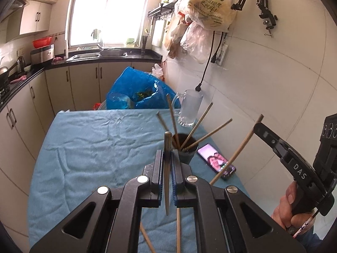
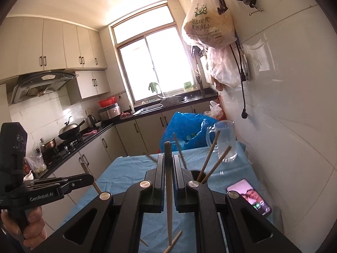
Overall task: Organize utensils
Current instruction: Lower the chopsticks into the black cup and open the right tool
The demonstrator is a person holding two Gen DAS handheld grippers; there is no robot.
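above the blue cloth point(image 1: 84, 147) — both grippers point(image 1: 167, 158) point(image 2: 168, 164) pinch chopsticks point(image 1: 167, 168) point(image 2: 168, 189).

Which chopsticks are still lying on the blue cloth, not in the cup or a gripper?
The loose chopsticks on the blue cloth nearest the camera, below the grippers; the others stand in the dark cup or are clamped.

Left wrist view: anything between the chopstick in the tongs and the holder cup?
Nothing separate blocks it. The left tongs hold a chopstick upright, just short of the dark holder cup. Only the chopsticks already in the cup, fanning outward, crowd its mouth. The phone lies beside the cup, off the path.
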